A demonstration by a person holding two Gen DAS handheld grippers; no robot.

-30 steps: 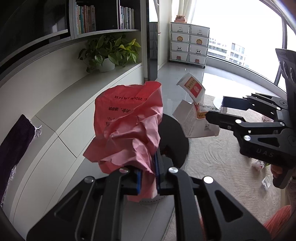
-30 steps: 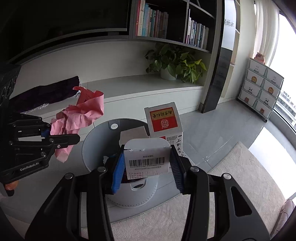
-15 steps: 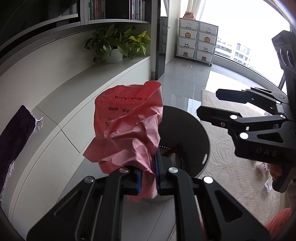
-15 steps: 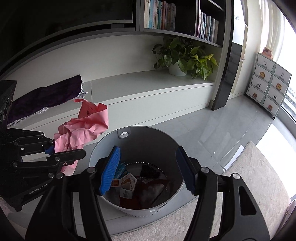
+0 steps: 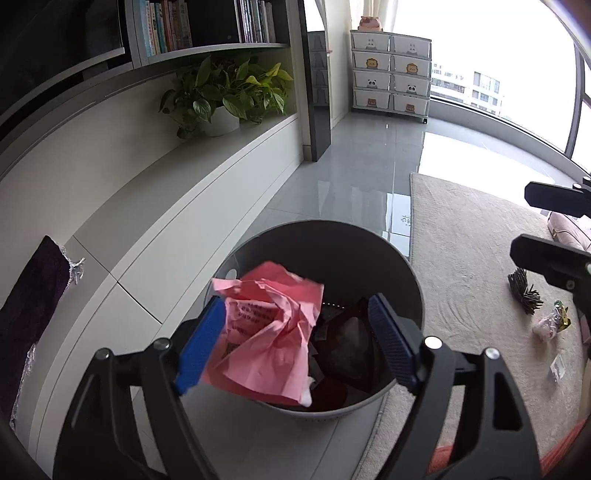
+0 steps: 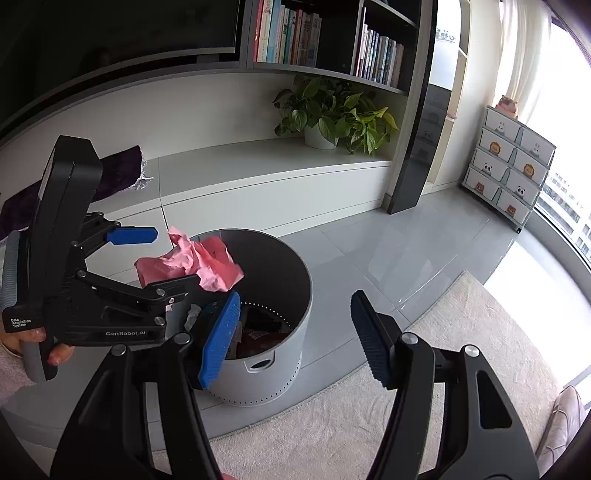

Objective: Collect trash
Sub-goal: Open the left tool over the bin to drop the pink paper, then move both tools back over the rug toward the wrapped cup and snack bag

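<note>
— Bag (image 5: 269, 328), the pink one: where is it, seen from the left gripper (image 5: 295, 341)?
— Between the jaws, which have just been opening, loose over the bin (image 5: 413, 273).
— And from the right side?
— Right gripper (image 6: 291, 336) stands released and empty beside the bin (image 6: 291, 350); the bag (image 6: 199, 264) sits at its rim.

We are in a home's living room: shelves of books (image 6: 291, 35) run above a long white built-in surface (image 6: 266, 166) carrying a leafy potted plant (image 5: 225, 96). A drawer unit with cartoon animal faces (image 5: 391, 75) stands by a wide curved window (image 5: 491, 59), and a beige carpet (image 5: 469, 295) covers part of the glossy grey tiled floor (image 5: 354, 173).
</note>
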